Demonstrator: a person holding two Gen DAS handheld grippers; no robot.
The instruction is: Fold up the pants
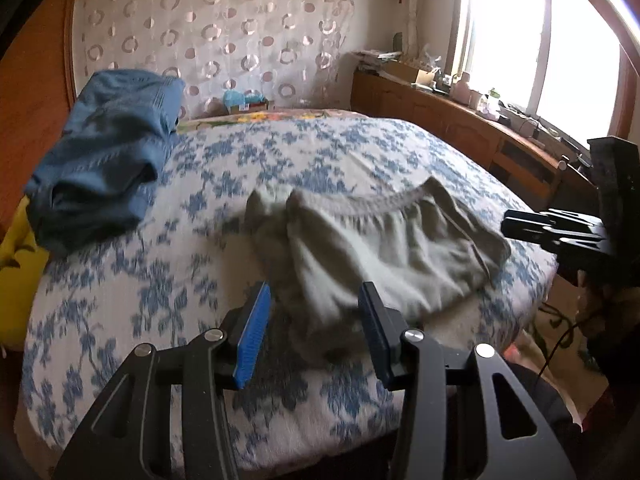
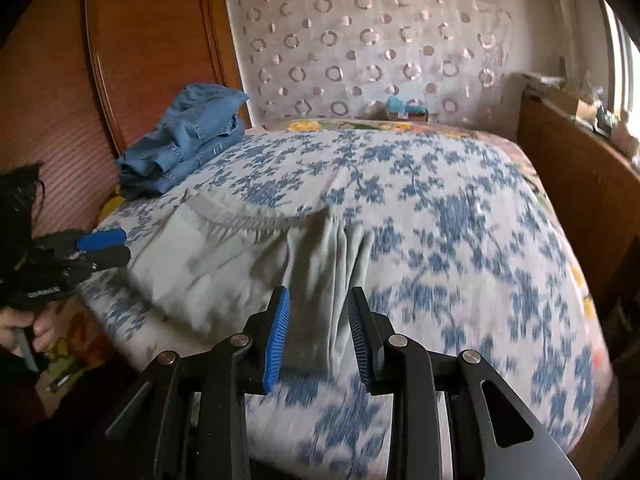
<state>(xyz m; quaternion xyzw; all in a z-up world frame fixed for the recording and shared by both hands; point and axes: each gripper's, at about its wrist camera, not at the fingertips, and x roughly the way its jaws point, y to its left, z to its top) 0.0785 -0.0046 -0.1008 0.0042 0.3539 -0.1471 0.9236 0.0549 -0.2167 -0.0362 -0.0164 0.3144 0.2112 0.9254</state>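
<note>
Soft, light, floppy grey pants (image 1: 384,236) bunched on the bed (image 1: 120,300), both tongs, left (image 1: 316,308) and right (image 2: 318,312), open with nothing pinched, so probably best grabbed at the elastic waistband (image 1: 384,200) corners, not mid-cloth.

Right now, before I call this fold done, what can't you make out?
- Near edge of the grey pants: right wrist view, hidden behind the right hand-held gripper.
- Pants' folded layers: left wrist view, motion blur.
- Items on the sideboard: left wrist view, small, window glare.
</note>
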